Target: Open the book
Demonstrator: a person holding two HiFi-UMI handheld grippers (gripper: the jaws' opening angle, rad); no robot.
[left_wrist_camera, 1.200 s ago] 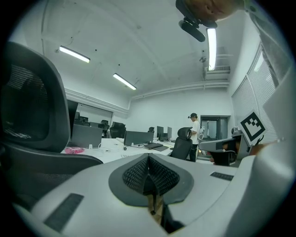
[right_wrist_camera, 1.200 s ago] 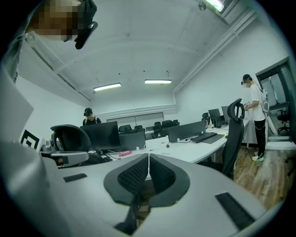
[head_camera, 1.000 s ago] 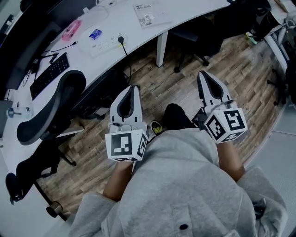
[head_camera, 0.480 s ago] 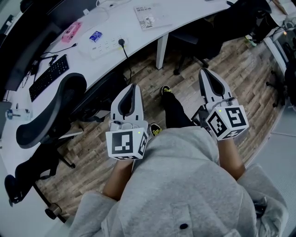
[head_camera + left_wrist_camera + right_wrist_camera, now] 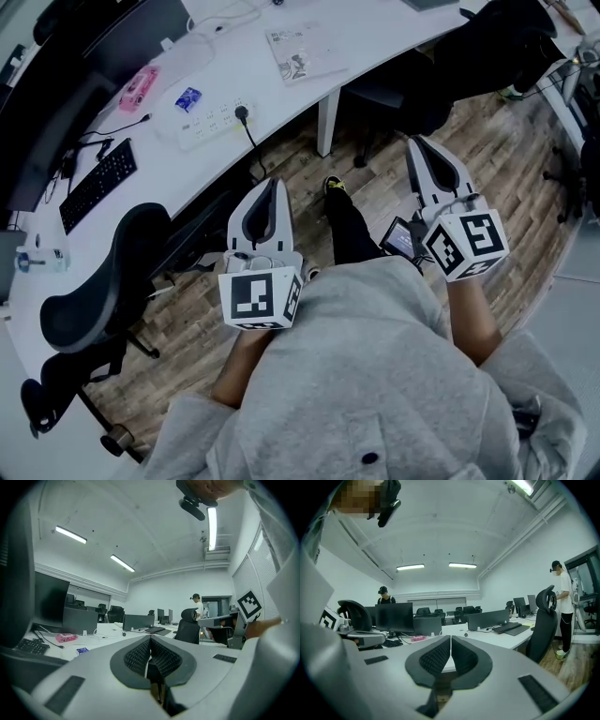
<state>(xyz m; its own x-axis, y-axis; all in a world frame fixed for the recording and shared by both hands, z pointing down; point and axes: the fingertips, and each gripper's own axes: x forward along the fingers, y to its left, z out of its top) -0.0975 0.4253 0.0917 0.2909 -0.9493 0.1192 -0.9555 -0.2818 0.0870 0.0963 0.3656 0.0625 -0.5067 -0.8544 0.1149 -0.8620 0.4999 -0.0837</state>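
Here, left tool (image 5: 274, 182) and right tool (image 5: 414, 142), tapered, closed, over plank floor (image 5: 292, 155).

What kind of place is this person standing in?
It looks like an open-plan office: a long white desk carrying a keyboard, a black office chair pulled up beside it, and rows of monitors on further desks across the room.

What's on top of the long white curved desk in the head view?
On the desk: a thin pale booklet, a white power strip, a small blue item, a pink item and a black keyboard. Its far side is cut off by the frame.
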